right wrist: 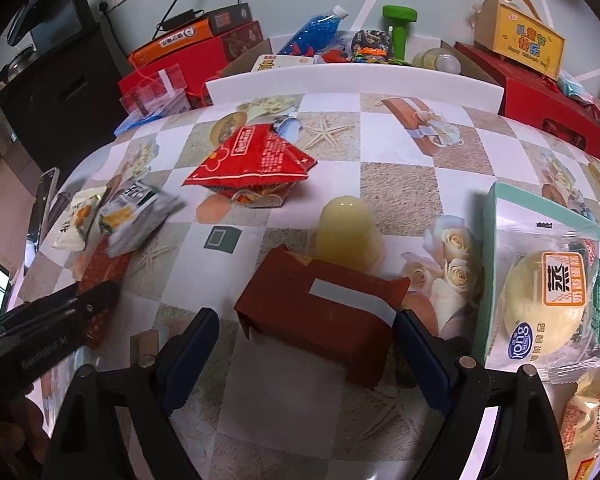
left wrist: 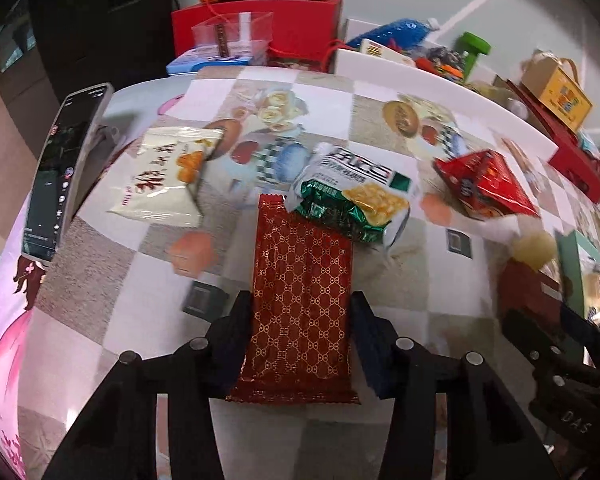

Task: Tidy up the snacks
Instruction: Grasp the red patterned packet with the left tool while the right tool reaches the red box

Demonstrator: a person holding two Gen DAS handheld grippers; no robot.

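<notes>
My left gripper has its two fingers against both sides of a long dark red patterned snack packet that lies on the table. A green and white cracker pack overlaps the packet's far end. A white snack bag lies to the left and a red bag to the right. My right gripper is open, its fingers standing on either side of a brown-red box without touching it. A yellow jelly cup stands just behind the box. The red bag lies further back.
A teal tray at the right holds a wrapped yellow bun. A phone on a stand is at the table's left edge. Red gift boxes, a blue bottle, a green dumbbell and a white board line the back.
</notes>
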